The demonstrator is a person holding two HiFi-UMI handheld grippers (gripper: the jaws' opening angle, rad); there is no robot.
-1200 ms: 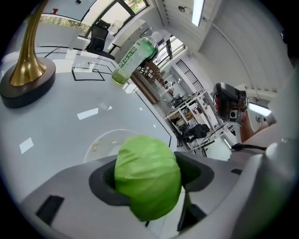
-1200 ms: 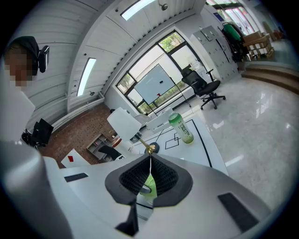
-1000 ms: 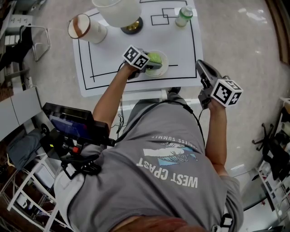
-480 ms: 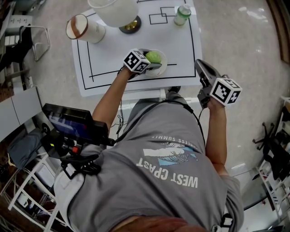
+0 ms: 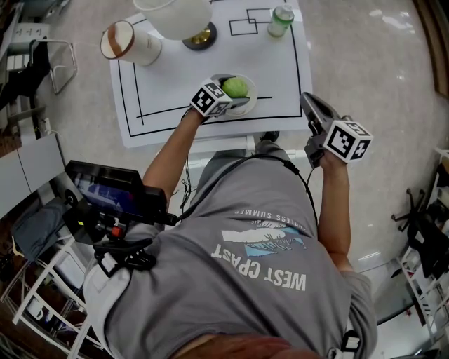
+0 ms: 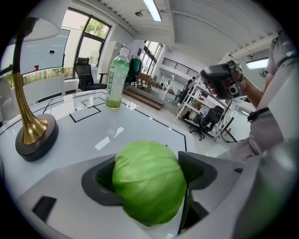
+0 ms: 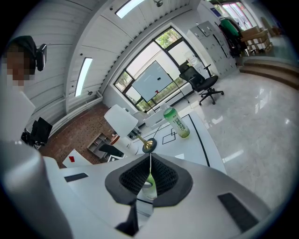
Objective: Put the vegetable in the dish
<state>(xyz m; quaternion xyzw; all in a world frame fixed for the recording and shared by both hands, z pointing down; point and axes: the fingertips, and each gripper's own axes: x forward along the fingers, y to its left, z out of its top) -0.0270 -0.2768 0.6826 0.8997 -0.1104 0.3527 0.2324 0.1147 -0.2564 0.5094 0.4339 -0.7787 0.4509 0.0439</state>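
A round green cabbage (image 5: 236, 87) lies in the white dish (image 5: 248, 104) near the front edge of the table. My left gripper (image 5: 229, 99) reaches into the dish from the left. Its jaws are opening, and the cabbage (image 6: 149, 182) sits between the dark pads (image 6: 98, 179), which no longer squeeze it. My right gripper (image 5: 309, 105) hovers off the table's right front corner, away from the dish. In the right gripper view the right gripper (image 7: 150, 173) is shut, its pads together with nothing between them.
The white table (image 5: 161, 77) carries black marked lines. A lamp with a white shade (image 5: 173, 15) and brass base (image 6: 35, 135) stands at the back. A green bottle (image 5: 282, 19) is at the back right and a white cylinder (image 5: 130, 43) at the back left.
The left gripper's jaws have spread wider around the cabbage, which now rests in the dish. The right gripper has stayed where it was.
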